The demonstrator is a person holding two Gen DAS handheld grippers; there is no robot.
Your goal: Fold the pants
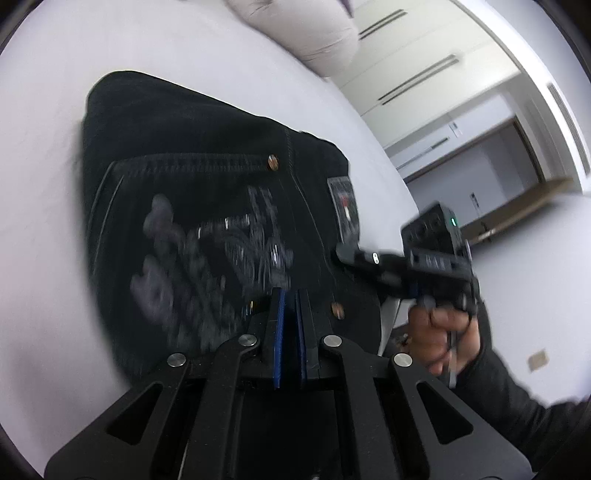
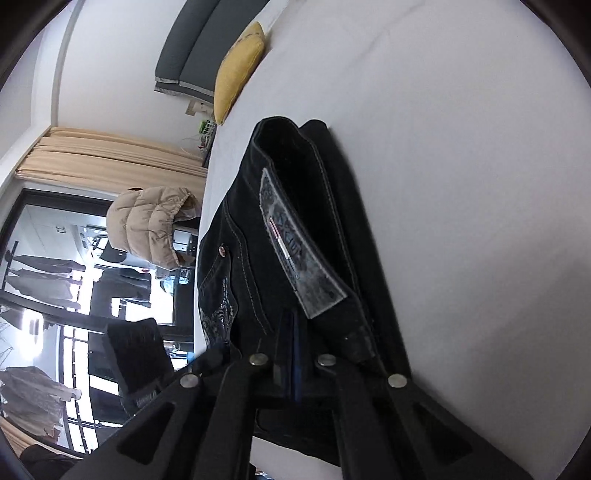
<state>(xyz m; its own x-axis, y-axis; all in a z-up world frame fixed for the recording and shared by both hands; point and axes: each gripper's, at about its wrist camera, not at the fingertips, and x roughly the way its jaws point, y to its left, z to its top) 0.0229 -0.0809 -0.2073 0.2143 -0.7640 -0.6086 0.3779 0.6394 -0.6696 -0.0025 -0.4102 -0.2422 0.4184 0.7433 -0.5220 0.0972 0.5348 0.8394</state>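
Black jeans [image 1: 207, 192] lie folded on a white bed [image 1: 44, 184], back pocket with grey embroidery facing up, waistband label [image 1: 343, 206] at the right. My left gripper [image 1: 290, 295] is shut, its blue pads together on the jeans' near edge. The right gripper [image 1: 343, 254] shows in the left wrist view at the waistband, held by a hand. In the right wrist view the right gripper [image 2: 291, 317] is shut on the jeans [image 2: 258, 236] at the waistband, just below the label [image 2: 295, 243].
A grey pillow [image 1: 303, 29] lies at the bed's far end. A yellow cushion [image 2: 238, 70] sits at the bed's edge [image 2: 443, 147], near a dark headboard. Beyond the bed are a beige puffer jacket [image 2: 147, 225], curtains and hanging clothes.
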